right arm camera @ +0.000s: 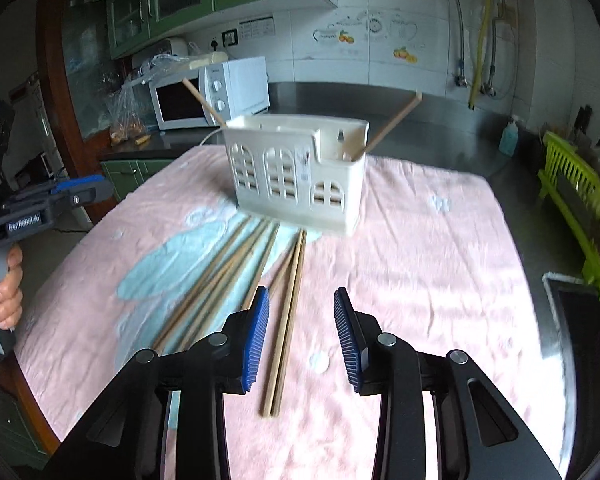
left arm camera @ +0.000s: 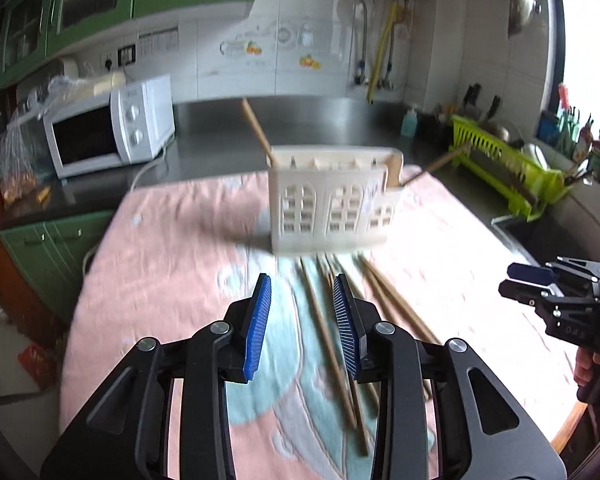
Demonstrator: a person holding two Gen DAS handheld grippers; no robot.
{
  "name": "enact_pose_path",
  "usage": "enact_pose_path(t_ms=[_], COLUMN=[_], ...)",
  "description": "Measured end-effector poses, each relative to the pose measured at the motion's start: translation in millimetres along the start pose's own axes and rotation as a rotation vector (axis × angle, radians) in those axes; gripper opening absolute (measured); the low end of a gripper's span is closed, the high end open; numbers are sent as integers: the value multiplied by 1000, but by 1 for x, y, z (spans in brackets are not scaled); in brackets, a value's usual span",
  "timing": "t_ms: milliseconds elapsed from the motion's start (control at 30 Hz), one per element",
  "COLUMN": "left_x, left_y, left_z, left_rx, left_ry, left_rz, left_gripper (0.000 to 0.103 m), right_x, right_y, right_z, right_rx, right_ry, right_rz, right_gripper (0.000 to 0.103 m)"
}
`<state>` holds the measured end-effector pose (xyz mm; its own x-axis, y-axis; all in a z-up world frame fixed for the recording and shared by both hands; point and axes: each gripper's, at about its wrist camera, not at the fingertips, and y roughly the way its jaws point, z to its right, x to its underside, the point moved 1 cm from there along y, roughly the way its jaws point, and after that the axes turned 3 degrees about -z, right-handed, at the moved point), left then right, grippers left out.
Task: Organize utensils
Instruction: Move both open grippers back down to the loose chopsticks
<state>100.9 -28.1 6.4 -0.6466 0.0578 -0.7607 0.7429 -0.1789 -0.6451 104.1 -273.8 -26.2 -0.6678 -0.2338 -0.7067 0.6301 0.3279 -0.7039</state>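
Note:
A cream utensil holder [left arm camera: 332, 200] with arched cut-outs stands on the pink cloth; it also shows in the right wrist view [right arm camera: 300, 172]. Two wooden chopsticks [right arm camera: 388, 126] lean out of it. Several loose chopsticks [left arm camera: 328, 340] lie on the cloth in front of it, also in the right wrist view [right arm camera: 236, 276]. My left gripper [left arm camera: 302, 320] is open and empty above the loose chopsticks. My right gripper [right arm camera: 302, 332] is open and empty, with a pair of chopsticks [right arm camera: 286, 328] lying between its fingers below.
A pink and teal cloth [right arm camera: 420, 280] covers the table. A white microwave [left arm camera: 112, 128] sits on the dark counter at the back left. A lime dish rack [left arm camera: 512, 168] stands by the sink at right. The right gripper shows in the left wrist view [left arm camera: 512, 280].

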Motion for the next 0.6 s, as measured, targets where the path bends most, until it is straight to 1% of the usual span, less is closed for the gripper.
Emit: enact_pose_path(t_ms=[67,200,333,400,467,500,600], left_x=[18,51,80,90,96,99,99], left_y=[10,35,47,46,44,44,43], left_z=[0,4,11,14,22,27,38], left_rx=[8,41,83,99,150,168,186], left_ry=[-13,-31,-43,-46,-40,-23,27], left_rz=[-42,-136,-180,-178,-170,-164,-148], left_gripper=[33,33,32,30,28,28,28], right_x=[12,28,39,44,47,49,52], right_y=[5,9,13,15,18,20,24], right_z=[0,-3,-5,-6,-5,-5,-7], right_rx=[-6,10,11,6,1,-4,-12], right_ry=[16,15,17,22,30,37,40], right_rz=[-11,-21,-28,-35,-41,-45,-56], right_gripper=[33,33,33,33,33,34,34])
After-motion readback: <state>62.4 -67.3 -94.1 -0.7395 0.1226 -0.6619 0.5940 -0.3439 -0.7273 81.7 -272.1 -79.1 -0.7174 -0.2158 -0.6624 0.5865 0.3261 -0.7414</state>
